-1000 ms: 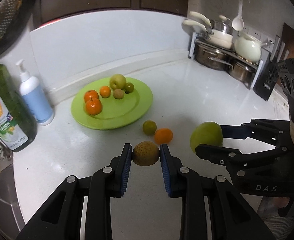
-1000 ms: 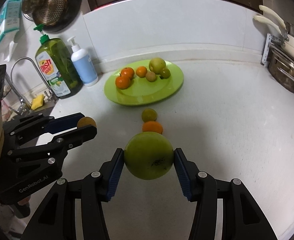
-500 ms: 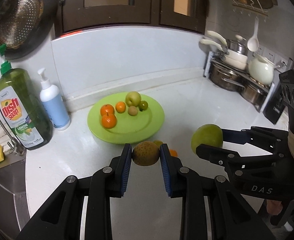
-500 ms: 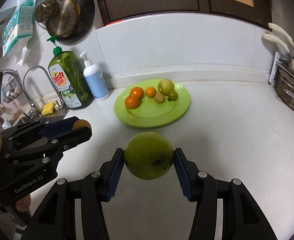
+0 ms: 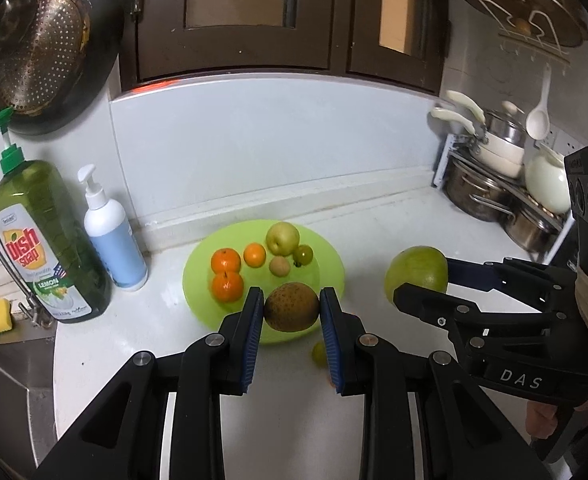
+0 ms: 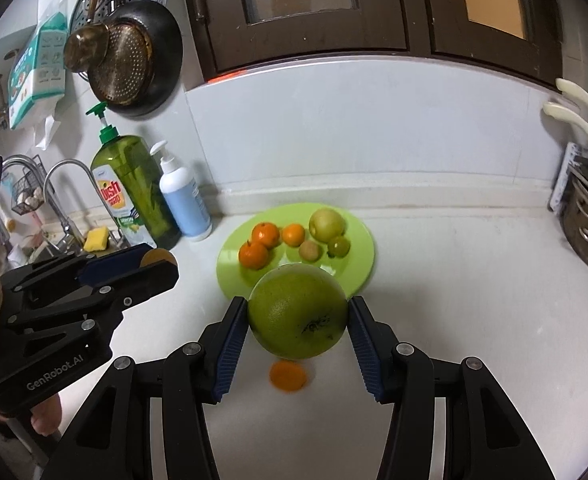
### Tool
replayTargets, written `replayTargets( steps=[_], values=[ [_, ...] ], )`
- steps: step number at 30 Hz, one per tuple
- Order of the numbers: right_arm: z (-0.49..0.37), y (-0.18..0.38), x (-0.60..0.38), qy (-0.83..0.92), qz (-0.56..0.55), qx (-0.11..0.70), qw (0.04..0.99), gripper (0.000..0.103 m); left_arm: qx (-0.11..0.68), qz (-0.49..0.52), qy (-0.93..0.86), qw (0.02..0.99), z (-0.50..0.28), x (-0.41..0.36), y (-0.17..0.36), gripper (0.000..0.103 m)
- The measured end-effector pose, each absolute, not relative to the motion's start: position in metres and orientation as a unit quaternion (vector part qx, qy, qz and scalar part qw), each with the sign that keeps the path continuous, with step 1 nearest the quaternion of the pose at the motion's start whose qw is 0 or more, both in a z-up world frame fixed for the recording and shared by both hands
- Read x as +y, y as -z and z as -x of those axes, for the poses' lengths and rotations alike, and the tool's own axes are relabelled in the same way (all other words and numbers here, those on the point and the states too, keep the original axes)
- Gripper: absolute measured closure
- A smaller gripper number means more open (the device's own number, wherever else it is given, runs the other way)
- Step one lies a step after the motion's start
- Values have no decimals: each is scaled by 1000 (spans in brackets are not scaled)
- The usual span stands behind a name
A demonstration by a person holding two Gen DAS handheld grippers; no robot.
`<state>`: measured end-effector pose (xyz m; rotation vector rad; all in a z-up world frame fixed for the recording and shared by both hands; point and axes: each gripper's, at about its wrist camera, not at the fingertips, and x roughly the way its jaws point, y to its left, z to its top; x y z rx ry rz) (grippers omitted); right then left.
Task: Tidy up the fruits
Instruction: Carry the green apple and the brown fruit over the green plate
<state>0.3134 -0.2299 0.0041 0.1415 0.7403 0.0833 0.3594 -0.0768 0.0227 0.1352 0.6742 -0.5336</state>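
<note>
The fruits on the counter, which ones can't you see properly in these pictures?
- Small green fruit, left wrist view: half hidden behind the left tool finger; in the right wrist view the big green pomelo covers it.
- Orange, right wrist view: top hidden by the pomelo; only a sliver shows in the left view.
- Brown pear: covers part of the green plate.

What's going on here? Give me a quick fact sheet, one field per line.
Left gripper: shut on the brown pear
Right gripper: shut on the big green fruit
Green plate: holds three oranges, a yellow-green apple, a small green fruit, a small tan fruit
Counter: one orange lies loose below the big fruit
Beside the plate: dish soap bottle, pump bottle
</note>
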Motion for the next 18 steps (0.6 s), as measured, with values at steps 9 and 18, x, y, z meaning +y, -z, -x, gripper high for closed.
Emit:
replayTargets(
  steps=[9,18],
  values=[
    [-361,2,-247,-58,-62,368,926,51,346,-60,239,905,-398,-93,-9,74],
    [-403,30,-258,-69,-65,395,914,51,373,-57,230,897,-437,-104,15,74]
  ],
)
